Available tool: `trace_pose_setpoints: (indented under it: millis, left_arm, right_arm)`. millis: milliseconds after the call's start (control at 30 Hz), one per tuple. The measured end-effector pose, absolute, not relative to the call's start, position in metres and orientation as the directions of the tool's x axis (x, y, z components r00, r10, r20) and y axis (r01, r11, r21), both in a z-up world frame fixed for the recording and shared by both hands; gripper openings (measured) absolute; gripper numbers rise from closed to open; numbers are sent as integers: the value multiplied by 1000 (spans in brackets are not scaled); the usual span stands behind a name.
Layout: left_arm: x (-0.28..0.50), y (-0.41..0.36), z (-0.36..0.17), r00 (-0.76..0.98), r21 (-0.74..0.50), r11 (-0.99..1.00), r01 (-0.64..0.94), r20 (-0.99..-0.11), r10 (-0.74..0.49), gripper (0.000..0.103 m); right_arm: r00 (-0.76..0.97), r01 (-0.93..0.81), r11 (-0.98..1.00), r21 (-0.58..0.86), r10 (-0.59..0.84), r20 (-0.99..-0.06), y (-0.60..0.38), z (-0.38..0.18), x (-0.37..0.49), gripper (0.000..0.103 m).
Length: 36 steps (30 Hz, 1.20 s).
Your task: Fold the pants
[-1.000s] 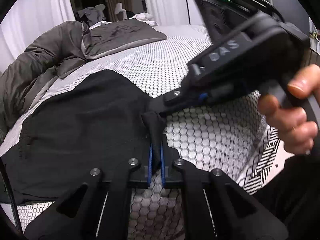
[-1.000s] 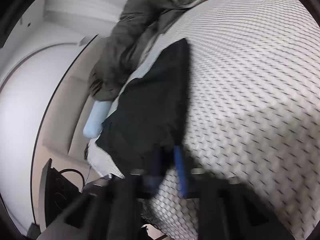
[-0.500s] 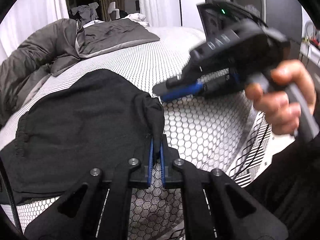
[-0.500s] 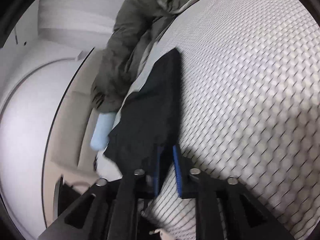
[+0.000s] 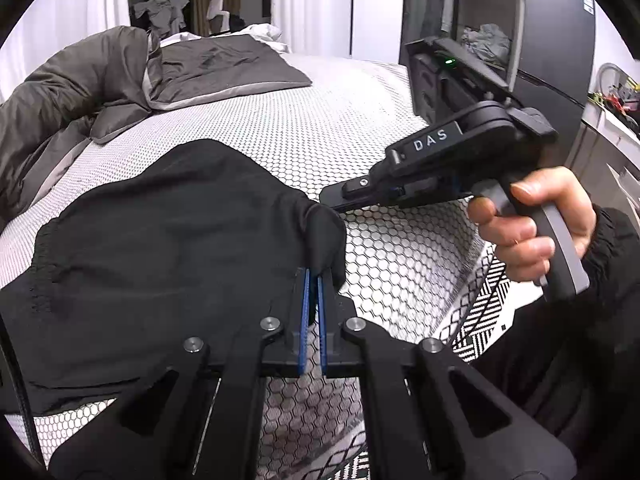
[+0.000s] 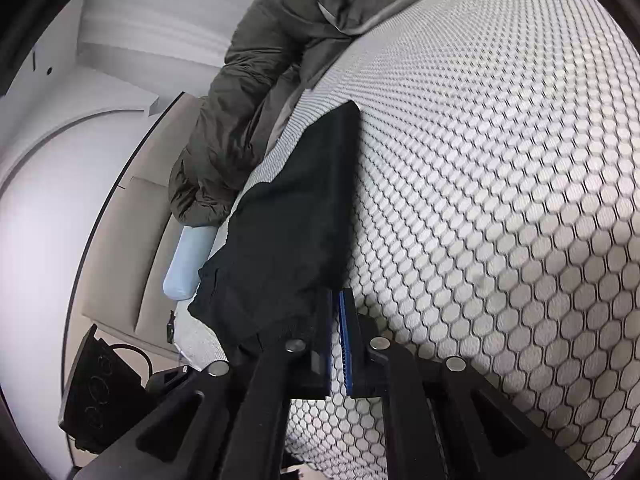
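Note:
Black pants (image 5: 160, 248) lie folded on a bed with a white honeycomb cover (image 5: 400, 248). My left gripper (image 5: 314, 280) is shut on a bunched corner of the pants near the bed's front edge. My right gripper (image 5: 340, 200), held by a hand, sits just right of that corner, its tips at the fabric edge. In the right wrist view the pants (image 6: 296, 216) stretch away from my right gripper (image 6: 336, 300), whose blue pads stand close together with the cloth edge against the left finger; a grip on the cloth is not clear.
A dark grey duvet (image 5: 80, 92) is piled at the far left of the bed. A light blue pillow (image 6: 188, 260) lies by the beige headboard. A dark cabinet (image 5: 552, 40) stands at the right. A black-and-white patterned cloth (image 5: 480, 320) hangs at the bed's edge.
My right gripper has come back down to the pants corner after lifting away. My left gripper has held the corner throughout.

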<state>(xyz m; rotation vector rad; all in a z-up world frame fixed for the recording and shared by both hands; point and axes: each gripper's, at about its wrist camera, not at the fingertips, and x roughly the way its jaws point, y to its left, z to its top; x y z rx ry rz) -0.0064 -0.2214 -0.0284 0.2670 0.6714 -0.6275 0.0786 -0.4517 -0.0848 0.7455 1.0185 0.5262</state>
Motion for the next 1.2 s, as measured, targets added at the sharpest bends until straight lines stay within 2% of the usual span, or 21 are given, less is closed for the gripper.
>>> trace_pose_setpoints:
  millis: [133,300,333,367,400,433,467,500,600,733,833,867,900,967,1133,1167,1200]
  left_arm:
    - [-16,-216,-23,564,11,739,674,-653,-505,2]
    - [-14,-205,-14,585,-13,758,652,-629,-513,3]
    - [-10,-203,-14,594,-7,770,638,-632,-498,4]
    - [-5,-202,-16,604,0,786,619,-639,-476,11]
    - [0,-202,-20,611,6,801,599,-649,-453,22]
    - [5,-202,-24,614,7,810,587,-655,-440,28]
    - [13,-201,-30,625,11,831,557,-665,-409,35]
    - [19,-199,-34,629,11,847,531,-675,-386,36]
    - [35,-192,-45,625,-9,877,480,-698,-349,36]
    - [43,-176,-46,643,-15,905,425,-699,-314,38]
    - [45,-163,-37,678,2,923,385,-679,-281,57]
    - [45,-157,-33,697,7,931,365,-665,-268,66]
    - [46,-150,-29,710,6,938,348,-654,-259,75]
    - [50,-138,-21,730,-7,950,312,-639,-244,85]
    - [74,-92,-8,753,-57,986,156,-640,-156,91]
    - [78,-82,-7,755,-66,989,132,-640,-143,92]
    - [79,-74,-6,758,-69,992,108,-640,-126,94]
  right_arm:
    - [418,-57,599,799,741,-526,-457,-86,73,18]
    - [403,-94,529,843,794,-454,-469,-80,61,38]
    - [400,-108,523,846,802,-445,-469,-79,58,43]
    - [395,-119,517,847,808,-438,-463,-78,57,48]
    - [387,-127,517,846,812,-438,-453,-77,57,48]
    - [369,-134,536,833,807,-461,-444,-79,58,47]
    - [360,-138,564,814,794,-489,-439,-80,58,38]
    - [342,-154,595,789,781,-522,-431,-81,58,22]
    - [308,-240,688,685,723,-618,-412,-79,46,13]
    - [274,-243,692,680,721,-636,-413,-82,27,14]
    - [326,-240,687,686,723,-610,-427,-75,20,35]
    - [371,-226,671,706,729,-575,-437,-71,21,48]
    - [403,-211,649,731,739,-540,-443,-68,25,51]
    - [437,-163,629,760,737,-516,-447,-70,48,51]
    - [400,-101,668,737,706,-585,-421,-87,104,50]
    - [392,-109,689,716,692,-606,-420,-89,113,38]
    - [385,-127,724,678,666,-639,-413,-89,119,20]
